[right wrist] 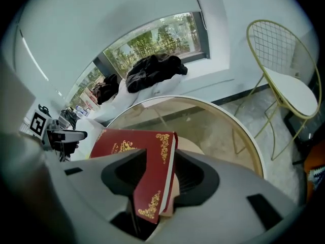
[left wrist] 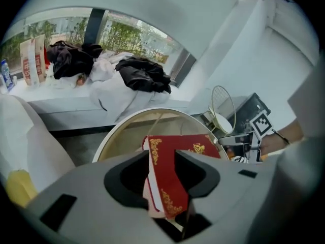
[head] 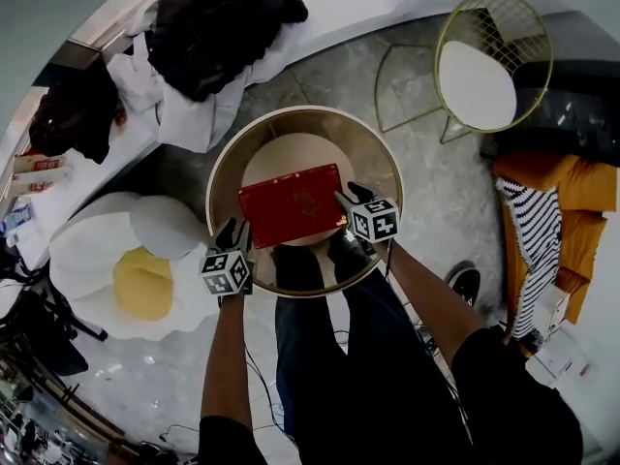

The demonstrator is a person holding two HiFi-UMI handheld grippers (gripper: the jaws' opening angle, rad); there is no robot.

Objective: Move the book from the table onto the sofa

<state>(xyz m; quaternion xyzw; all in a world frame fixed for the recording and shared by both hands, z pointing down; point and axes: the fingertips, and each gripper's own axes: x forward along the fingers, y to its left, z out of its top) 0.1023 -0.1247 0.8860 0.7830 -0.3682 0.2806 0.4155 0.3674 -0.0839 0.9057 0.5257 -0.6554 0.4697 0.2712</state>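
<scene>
Evidently grasping: left gripper (head: 232,232) and right gripper (head: 350,196) stand spread, 1 end of the book (head: 293,204) between each claw's jaws; next, pinch and lift.

we count one red book (head: 293,204) on one round bench (head: 371,158). we count two grippers, the left gripper (head: 234,232) and the right gripper (head: 351,197), each with two fingers. we count one wire chair (head: 489,61) far right, one dark clothing heap (head: 218,27) far off, a second dark heap (head: 73,114) far left, one egg-shaped cushion (head: 145,279) and one striped cloth (head: 535,226).
</scene>
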